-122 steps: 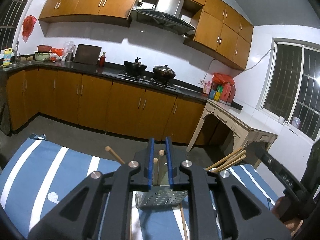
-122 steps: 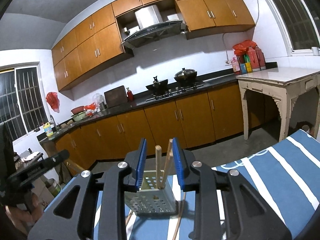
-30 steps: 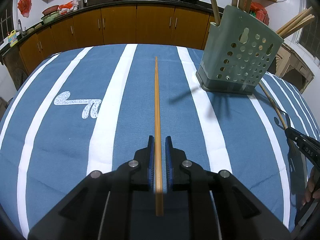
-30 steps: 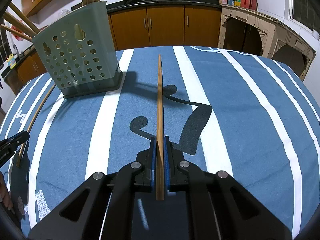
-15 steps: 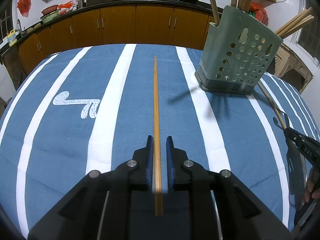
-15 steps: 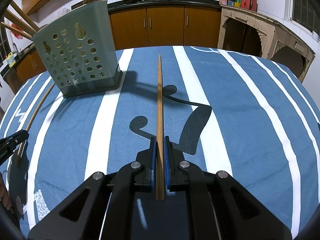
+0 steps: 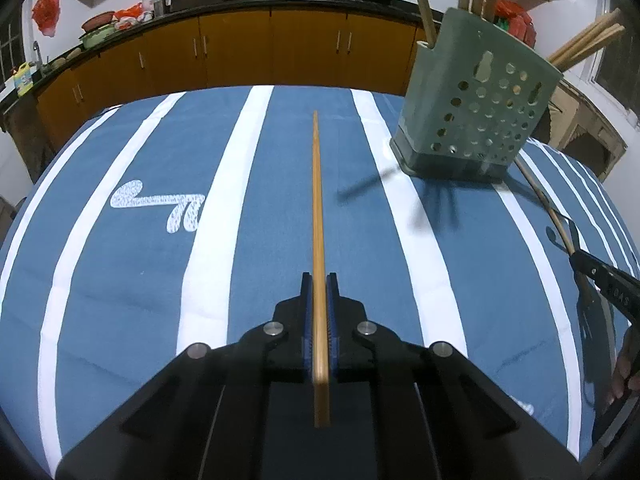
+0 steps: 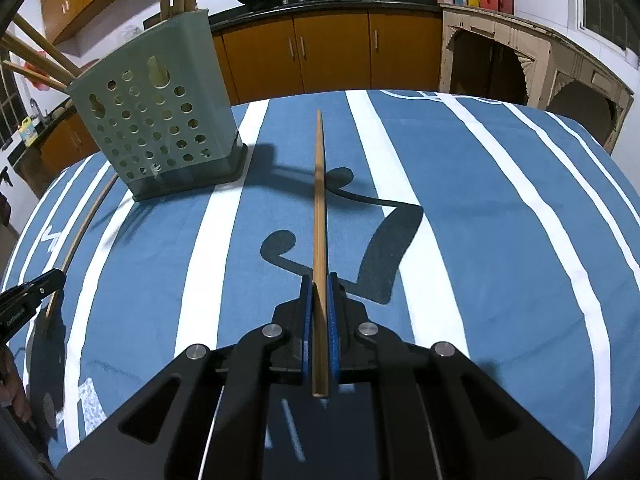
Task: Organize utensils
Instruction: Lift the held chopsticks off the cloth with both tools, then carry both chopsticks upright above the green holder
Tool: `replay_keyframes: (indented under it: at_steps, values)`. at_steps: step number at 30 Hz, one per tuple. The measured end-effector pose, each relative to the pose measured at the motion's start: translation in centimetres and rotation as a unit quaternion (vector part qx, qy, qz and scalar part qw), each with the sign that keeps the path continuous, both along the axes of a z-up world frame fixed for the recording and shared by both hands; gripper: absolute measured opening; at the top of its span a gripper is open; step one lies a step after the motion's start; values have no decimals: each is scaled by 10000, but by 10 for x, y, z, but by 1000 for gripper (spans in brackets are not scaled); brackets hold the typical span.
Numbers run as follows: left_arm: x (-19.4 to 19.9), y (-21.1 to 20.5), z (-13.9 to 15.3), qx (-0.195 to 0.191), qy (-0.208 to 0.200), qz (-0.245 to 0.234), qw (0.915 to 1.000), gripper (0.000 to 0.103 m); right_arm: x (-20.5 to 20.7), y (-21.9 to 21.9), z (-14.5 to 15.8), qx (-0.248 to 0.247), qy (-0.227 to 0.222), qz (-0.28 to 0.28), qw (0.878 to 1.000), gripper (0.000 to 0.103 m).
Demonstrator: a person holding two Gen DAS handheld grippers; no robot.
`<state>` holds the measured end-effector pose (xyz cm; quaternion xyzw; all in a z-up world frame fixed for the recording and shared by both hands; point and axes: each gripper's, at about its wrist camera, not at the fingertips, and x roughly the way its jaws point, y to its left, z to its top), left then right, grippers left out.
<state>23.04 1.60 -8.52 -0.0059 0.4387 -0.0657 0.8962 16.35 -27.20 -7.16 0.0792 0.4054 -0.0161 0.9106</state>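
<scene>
In the left wrist view my left gripper [image 7: 318, 280] is low over the striped cloth. Its jaws are closing tight, and the blue pads press a wooden chopstick [image 7: 317, 200] that points away along the table. My right gripper [image 8: 319, 280] is shut on a second chopstick [image 8: 319, 184], which also points forward. A green perforated utensil holder [image 7: 472, 120] stands between the two grippers, up right in the left view and, as the holder [image 8: 160, 120], up left in the right view. Several chopsticks stick out of its top.
The table wears a blue cloth [image 7: 120, 260] with white stripes. Wooden kitchen cabinets [image 7: 240, 52] and a counter with pots run behind it. A pale side table [image 8: 532, 52] stands at the far right. The other gripper [image 8: 28, 296] shows at the left edge.
About four seconds ago both grippers were raised and open around the holder. Now each sits low, gripping a chopstick. In the last half second the left jaws tightened from a slight gap.
</scene>
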Motion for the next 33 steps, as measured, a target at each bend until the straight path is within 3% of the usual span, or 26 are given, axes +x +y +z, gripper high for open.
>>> replay_keyframes:
  at_steps: [7, 18, 25, 33]
  values:
    - [-19, 7, 28, -143, -295, -113, 9994, 8, -18, -11, 38, 150, -695, -113, 9974, 8]
    - [-39, 17, 102, -772, -1321, -207, 9880, 8, -35, -25, 90, 223, -1620, -233, 9863, 8]
    - [-42, 20, 125, -976, -1655, -140, 9813, 8, -38, -27, 99, 266, -1815, -274, 9826, 8]
    - [-36, 22, 131, -934, -1627, -17, 9822, 8, -38, -30, 110, 345, -1954, -333, 9796, 8]
